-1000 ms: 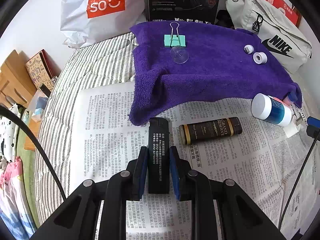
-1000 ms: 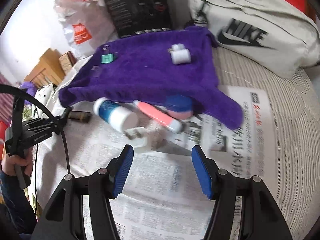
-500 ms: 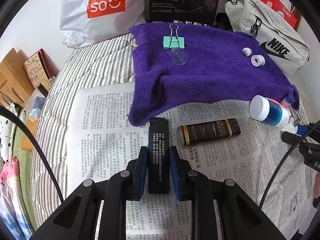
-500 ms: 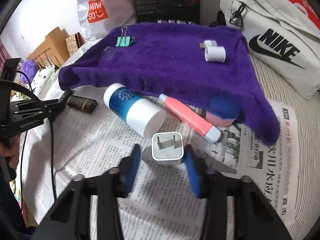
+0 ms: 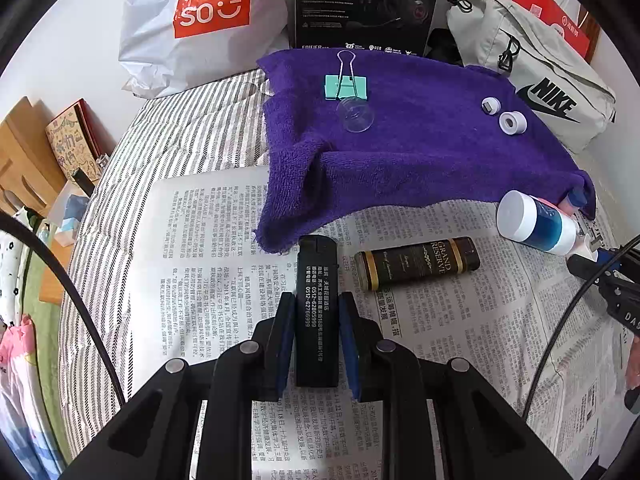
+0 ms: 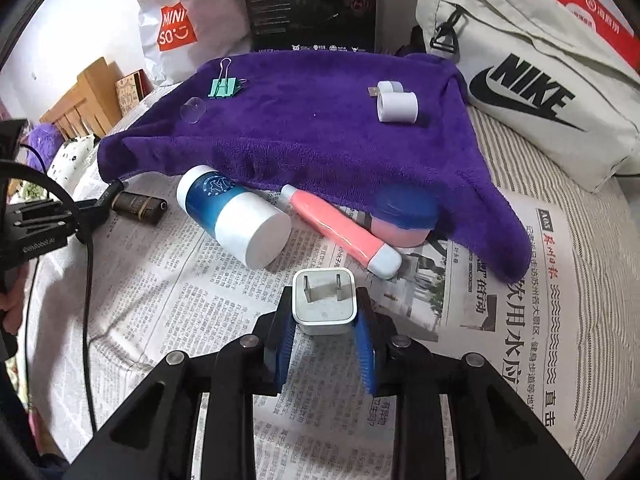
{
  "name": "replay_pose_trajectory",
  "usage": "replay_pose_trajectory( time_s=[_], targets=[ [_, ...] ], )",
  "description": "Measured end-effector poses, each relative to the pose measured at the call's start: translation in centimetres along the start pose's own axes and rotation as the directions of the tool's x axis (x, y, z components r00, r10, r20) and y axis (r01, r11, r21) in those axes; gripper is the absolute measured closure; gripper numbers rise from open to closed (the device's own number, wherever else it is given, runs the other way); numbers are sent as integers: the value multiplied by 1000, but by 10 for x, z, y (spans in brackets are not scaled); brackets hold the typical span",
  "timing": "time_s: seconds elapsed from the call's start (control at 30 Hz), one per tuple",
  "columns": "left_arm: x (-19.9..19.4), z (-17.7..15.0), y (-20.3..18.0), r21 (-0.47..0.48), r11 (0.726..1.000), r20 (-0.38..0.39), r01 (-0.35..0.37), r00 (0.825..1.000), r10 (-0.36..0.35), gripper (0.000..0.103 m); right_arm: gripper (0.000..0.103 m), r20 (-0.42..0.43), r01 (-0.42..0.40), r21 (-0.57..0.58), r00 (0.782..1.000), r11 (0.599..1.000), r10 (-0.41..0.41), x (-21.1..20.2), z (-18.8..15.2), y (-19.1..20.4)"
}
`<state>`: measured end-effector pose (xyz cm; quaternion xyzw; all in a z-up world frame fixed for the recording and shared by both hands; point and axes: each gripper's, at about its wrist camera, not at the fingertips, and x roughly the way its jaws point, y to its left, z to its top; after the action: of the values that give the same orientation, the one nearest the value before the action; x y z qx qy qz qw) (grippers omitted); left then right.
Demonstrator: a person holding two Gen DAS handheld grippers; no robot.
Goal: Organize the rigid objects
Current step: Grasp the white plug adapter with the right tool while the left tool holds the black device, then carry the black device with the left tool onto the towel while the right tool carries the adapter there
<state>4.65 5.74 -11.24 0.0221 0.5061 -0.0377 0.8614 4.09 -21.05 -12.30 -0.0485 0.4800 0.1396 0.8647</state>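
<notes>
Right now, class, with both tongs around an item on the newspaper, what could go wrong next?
1. The right tongs are closing on only the rear of the white plug adapter; it may tip out when lifted.
2. The blue-and-white bottle lies on its side nearby; a nudge could roll it.
3. The left tongs pinch the black lighter low, so it might pivot.

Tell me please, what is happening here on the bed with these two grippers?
A person is sorting small hard things that lie on newspaper and a purple towel. The left gripper is shut on a black lighter. The right gripper is closing its jaws around a white plug adapter, and its pads look to be touching the sides. A blue bottle, a pink tube and a brown bottle lie untouched on the paper.
</notes>
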Motion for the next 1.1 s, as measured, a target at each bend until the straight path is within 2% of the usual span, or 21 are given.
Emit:
replay_pose_trajectory(
  time_s=[0.1, 0.63, 0.73, 1.1],
  targets=[
    [0, -1, 3, -7, 1000, 6, 17, 1000, -17, 82, 75, 9, 27, -14, 1000, 1000, -27, 0, -1, 5],
    [3, 5, -1, 8, 1000, -15, 21, 1000, -21, 82, 75, 3, -9, 9, 1000, 1000, 9, -1, 1, -2],
    [-2, 4, 1, -2, 1000, -15, 10, 1000, -10, 82, 75, -11, -17, 7, 1000, 1000, 18, -2, 2, -4],
    [-23, 5, 2, -9, 999, 15, 39, 999, -38, 82, 75, 26, -30, 11, 999, 999, 30, -28, 13, -15]
  ],
)
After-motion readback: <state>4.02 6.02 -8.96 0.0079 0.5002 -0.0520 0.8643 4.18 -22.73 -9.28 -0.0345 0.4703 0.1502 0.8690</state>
